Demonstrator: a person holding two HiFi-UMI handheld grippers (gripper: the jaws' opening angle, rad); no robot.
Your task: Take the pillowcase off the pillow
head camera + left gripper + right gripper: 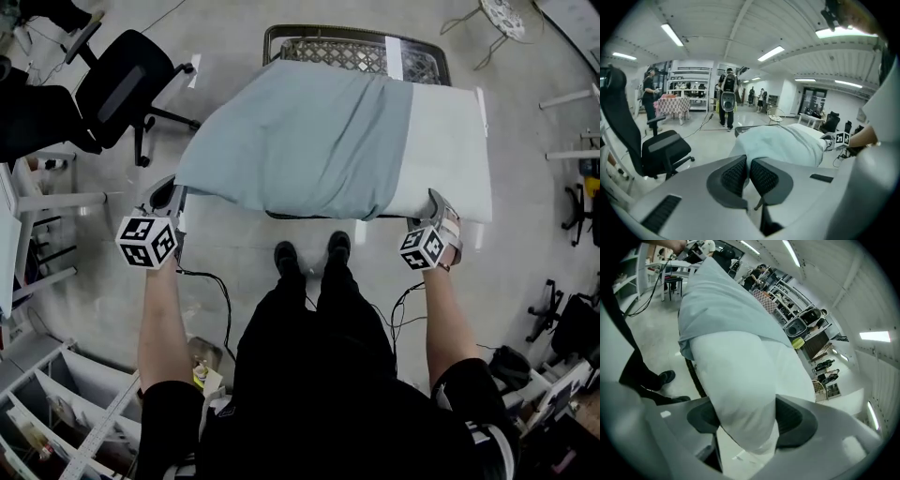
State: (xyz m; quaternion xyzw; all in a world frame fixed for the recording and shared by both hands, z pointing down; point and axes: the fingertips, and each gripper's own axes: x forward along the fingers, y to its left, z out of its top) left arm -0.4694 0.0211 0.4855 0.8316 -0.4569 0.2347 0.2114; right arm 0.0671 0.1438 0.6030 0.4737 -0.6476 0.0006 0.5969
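- Pillowcase [300, 141]: soft grey-blue cloth, matte, loose shallow creases. Covers most of the pillow from its left end; open edge runs straight across, bare pillow past it to the right.
- Pillow [450, 155]: white, plump, smooth-skinned, long rectangle. Lies flat across a dark metal frame [356, 52] w/ diamond-mesh top, just ahead of the person's feet.
- Left gripper [172, 194]: at the pillowcase's near-left corner. Ribbed dark pads clenched almost together on a thin fold of the cloth, which tapers down into them.
- Right gripper [439, 204]: at the near-right corner of the bare pillow. Jaws stand well apart, grasping the stuffed corner; filling bulges between and below the pads, touching both.
- Both grippers: grey moulded plastic shells, rounded. Each carries a black-and-white marker cube [147, 241].
- Floor [234, 272]: pale polished concrete, slight sheen. Thin black cable [220, 300] trails over it by the person's legs.
- Office chair [122, 84]: black, padded seat, star base on castors. Stands left of the pillow, well apart.
- Person: black clothes, black shoes [286, 255] near the frame's front edge.
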